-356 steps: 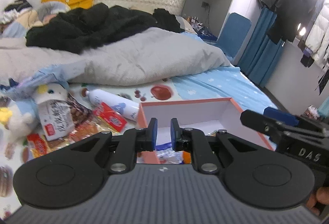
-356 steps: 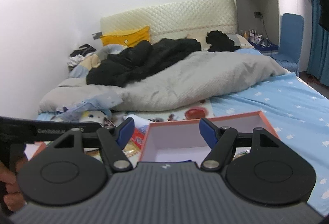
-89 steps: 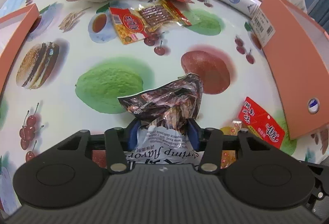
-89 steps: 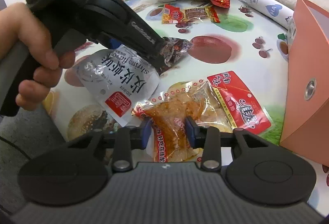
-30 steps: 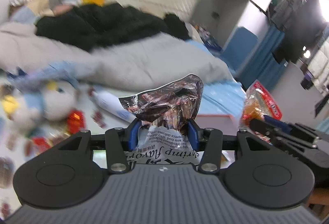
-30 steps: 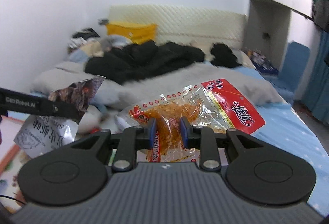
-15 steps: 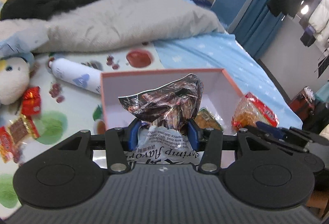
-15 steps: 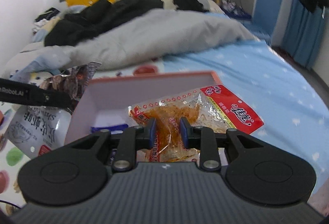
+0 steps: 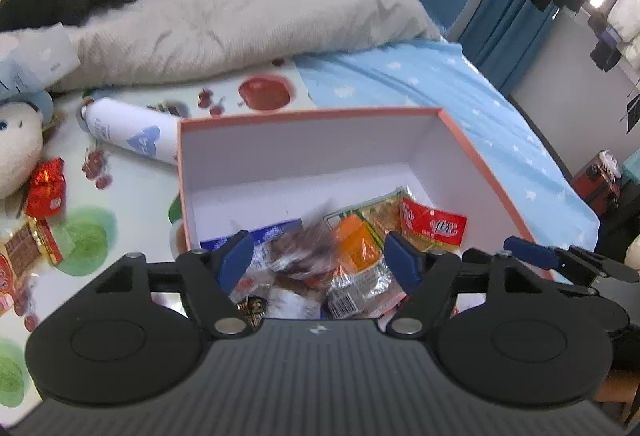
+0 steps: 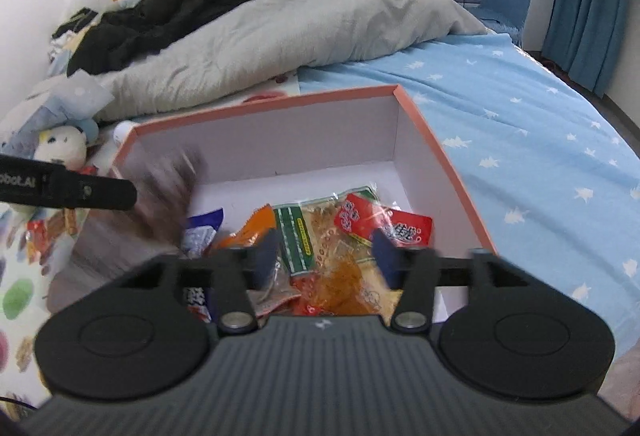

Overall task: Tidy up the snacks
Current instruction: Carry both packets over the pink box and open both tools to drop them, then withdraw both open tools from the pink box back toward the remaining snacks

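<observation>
1. Your left gripper hangs over the near edge of the box, its jaws spread wide and holding nothing.
2. Below those jaws a dark bag shows as a blur among the packets in the box; you cannot tell whether it lies flat.
3. Your right gripper is also above the box, jaws wide apart, gripping nothing.
4. Under it an orange snack bag with a red label lies in the box, on other packets.
5. The box stands on the bed with its white inside open, and the snacks are heaped toward its near side.
6. Outside the box, to its left, a white bottle lies touching the box wall.
7. Further left a red packet and a brown packet lie on the fruit-print sheet, near a plush toy.
8. A grey duvet lies beyond the box.
</observation>
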Tool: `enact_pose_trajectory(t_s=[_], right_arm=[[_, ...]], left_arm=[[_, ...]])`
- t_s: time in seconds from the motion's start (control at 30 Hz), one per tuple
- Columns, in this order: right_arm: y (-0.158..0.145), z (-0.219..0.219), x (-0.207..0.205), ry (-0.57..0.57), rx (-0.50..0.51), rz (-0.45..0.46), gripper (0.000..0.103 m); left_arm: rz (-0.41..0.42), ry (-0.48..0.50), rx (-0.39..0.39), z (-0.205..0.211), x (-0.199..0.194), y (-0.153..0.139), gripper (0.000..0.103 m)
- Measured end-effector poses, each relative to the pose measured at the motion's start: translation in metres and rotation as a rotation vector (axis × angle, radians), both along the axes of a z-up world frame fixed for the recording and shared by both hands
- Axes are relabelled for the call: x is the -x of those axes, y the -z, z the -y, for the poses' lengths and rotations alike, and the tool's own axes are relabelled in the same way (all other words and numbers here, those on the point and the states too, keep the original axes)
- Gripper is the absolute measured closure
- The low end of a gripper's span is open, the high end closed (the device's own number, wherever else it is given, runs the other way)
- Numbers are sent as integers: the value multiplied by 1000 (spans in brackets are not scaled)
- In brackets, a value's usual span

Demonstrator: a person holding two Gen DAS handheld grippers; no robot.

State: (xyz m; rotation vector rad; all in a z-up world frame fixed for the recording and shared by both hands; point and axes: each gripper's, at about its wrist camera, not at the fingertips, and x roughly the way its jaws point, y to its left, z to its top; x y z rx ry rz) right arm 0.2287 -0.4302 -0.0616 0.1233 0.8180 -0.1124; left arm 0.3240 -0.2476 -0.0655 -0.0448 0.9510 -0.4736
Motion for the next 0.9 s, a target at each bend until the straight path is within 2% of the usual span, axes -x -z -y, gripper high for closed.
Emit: enact_pose_trajectory(t_s=[0.2,0.63,0.9], right_arm=[[-17,-5,6,-8,-12,50,44],[-86,-38,30,-62,-31,245,44],[-106,-71,43,-123,-52,309,44]], left_arm=[[53,-5,31,-12,10,-27,25],[235,-32,63,-65,55,-94,25],[324,-69,23,-103,85,-110,25]])
